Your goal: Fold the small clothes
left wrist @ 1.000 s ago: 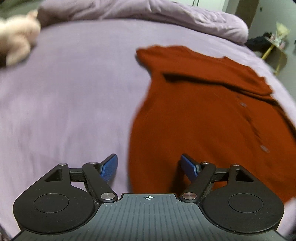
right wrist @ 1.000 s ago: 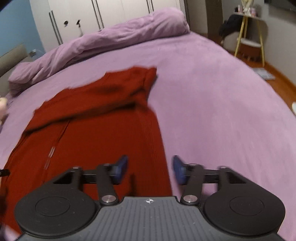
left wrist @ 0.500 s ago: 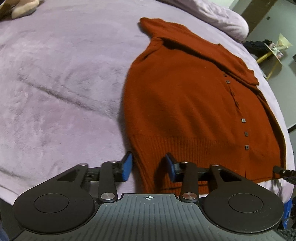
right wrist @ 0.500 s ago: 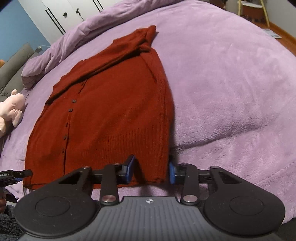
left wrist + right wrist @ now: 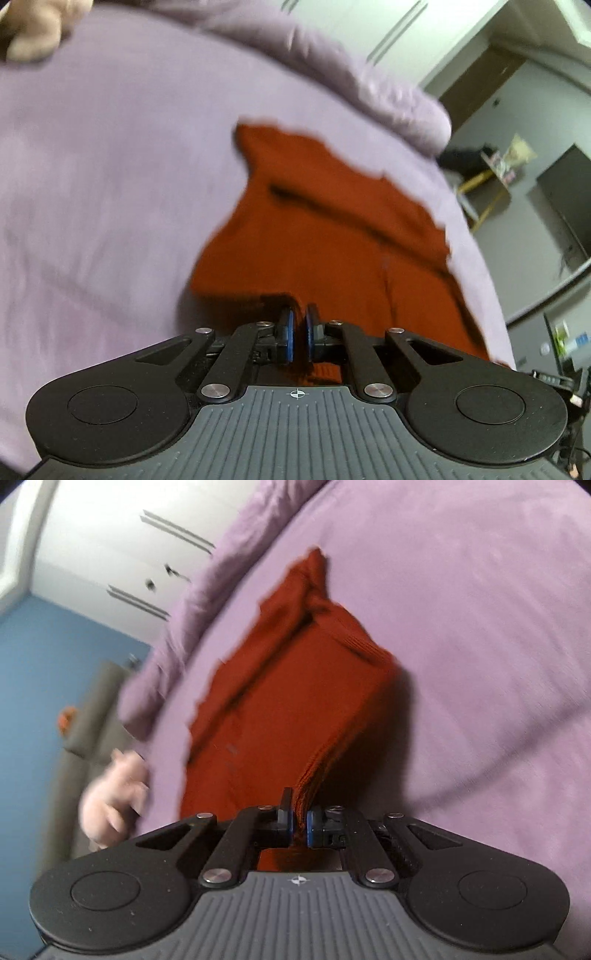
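A rust-red ribbed knit cardigan [image 5: 332, 236] lies on the bed's soft lilac blanket [image 5: 110, 184]. The left gripper [image 5: 298, 338] has just closed its jaws, pinching the hem; the right gripper [image 5: 300, 821] pinches the hem's other corner, the cloth stretching ahead of both.

A rust-red knitted cardigan [image 5: 332, 236] with a ribbed hem and a row of small buttons down its front lies spread on the lilac plush bed [image 5: 110, 184], collar end toward the far edge where the duvet is bunched. Its near hem is lifted off the bed at both corners, so the sides rise in a slack fold [image 5: 306, 709]. Both views are blurred.
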`<state>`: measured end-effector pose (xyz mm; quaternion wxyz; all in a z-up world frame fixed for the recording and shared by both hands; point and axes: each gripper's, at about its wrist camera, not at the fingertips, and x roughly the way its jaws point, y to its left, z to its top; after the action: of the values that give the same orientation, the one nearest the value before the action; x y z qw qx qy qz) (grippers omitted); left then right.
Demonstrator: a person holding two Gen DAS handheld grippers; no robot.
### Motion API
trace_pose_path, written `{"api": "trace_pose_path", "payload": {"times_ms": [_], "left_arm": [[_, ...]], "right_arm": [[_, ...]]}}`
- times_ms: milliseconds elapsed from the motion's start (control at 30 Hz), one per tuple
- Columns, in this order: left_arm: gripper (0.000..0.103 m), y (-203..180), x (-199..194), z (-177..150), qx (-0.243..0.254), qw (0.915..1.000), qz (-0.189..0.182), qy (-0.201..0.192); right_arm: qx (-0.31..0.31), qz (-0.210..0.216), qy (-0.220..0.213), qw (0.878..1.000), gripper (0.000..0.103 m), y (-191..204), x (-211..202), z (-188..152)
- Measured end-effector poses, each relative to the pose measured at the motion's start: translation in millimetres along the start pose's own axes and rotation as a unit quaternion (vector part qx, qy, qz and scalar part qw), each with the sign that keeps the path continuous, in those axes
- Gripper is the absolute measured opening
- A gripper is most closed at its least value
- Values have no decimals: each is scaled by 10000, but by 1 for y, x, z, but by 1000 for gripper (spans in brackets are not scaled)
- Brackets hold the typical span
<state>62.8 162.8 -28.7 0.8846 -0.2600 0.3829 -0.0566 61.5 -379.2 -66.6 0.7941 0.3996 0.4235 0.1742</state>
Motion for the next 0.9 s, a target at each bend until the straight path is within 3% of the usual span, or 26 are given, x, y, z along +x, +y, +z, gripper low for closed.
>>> {"api": "trace_pose_path", "payload": {"times_ms": [100, 300, 467, 667, 700, 833, 867, 900], "left_arm": [[8, -14, 17, 28, 195, 9990, 239, -325], [8, -26, 76, 49, 691, 9915, 964, -542], [8, -23, 103, 51, 722, 9898, 1148, -433], [9, -11, 111, 53, 738, 9897, 1159, -392], [10, -8, 112, 53, 695, 9898, 1181, -395], [33, -1, 100, 55, 622, 9861, 1352, -733], [34, 1, 94, 55, 664, 9859, 1303, -817], [36, 3, 91, 56, 711, 9866, 1217, -824]], "right_arm": [[-119, 86, -270, 9995, 5, 18, 15, 25], [-610, -545, -764, 9937, 5, 50, 67, 69], [-1123, -1362, -849, 9806, 5, 58, 106, 87], [-1464, -1571, -847, 9730, 5, 51, 112, 90], [-1505, -1611, -813, 9720, 5, 50, 114, 91], [-1872, -1701, -724, 9648, 7, 51, 115, 90], [-1959, -1699, -772, 9627, 8, 53, 110, 90], [-2060, -1713, -864, 9596, 17, 55, 104, 88]]}}
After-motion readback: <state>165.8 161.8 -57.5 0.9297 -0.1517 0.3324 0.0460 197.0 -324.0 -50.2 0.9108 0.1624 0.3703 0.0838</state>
